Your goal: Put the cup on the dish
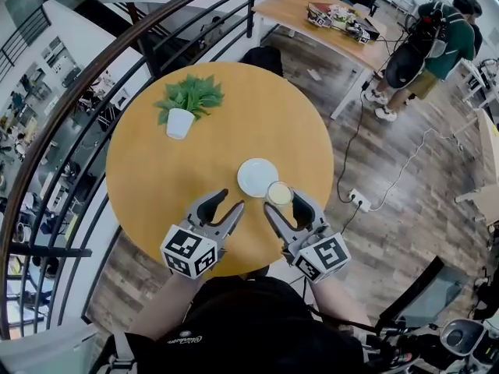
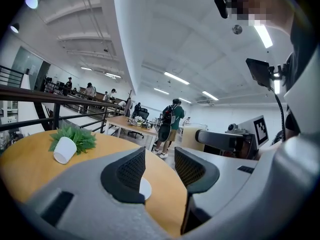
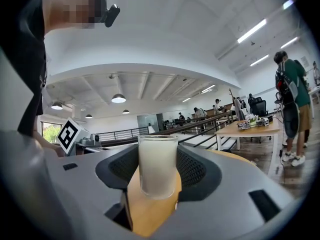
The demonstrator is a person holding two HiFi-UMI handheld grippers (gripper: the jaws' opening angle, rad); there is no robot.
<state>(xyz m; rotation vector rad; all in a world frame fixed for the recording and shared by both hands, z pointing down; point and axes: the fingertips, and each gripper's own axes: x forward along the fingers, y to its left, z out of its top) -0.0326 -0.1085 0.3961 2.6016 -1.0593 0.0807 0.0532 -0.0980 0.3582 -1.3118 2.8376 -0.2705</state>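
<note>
- A round wooden worktop point(image 1: 156, 170) beside a railing carries a potted plant point(image 1: 185, 104) towards its far-left side, with the task's pieces at the near edge.
- The left tool point(image 2: 160, 156) hangs low over the worktop just left of the dish. Its jaws are spread and nothing is between them.
- The right tool point(image 3: 158, 171) points level, its ribbed pads pinching the cup from both sides about halfway up its wall.
- The white dish point(image 1: 253, 176) lies bare near the worktop's near edge, between the two tools.
- The cup point(image 1: 279, 192), a clear straight-sided tumbler nearly full of pale milky liquid, stands upright in the right tool at the dish's near-right rim. It is not yet on the dish, and wood shows beneath it in the right gripper view. Whether its base is clear of the worktop cannot be told.
- The cup looks rigid, smooth and breakable, and its filling likely makes it weightier than its size suggests. The mid-wall hold seems right, firm enough against slipping. Keeping it level and setting it down softly would guard against a spill or a chip on the dish.
</note>
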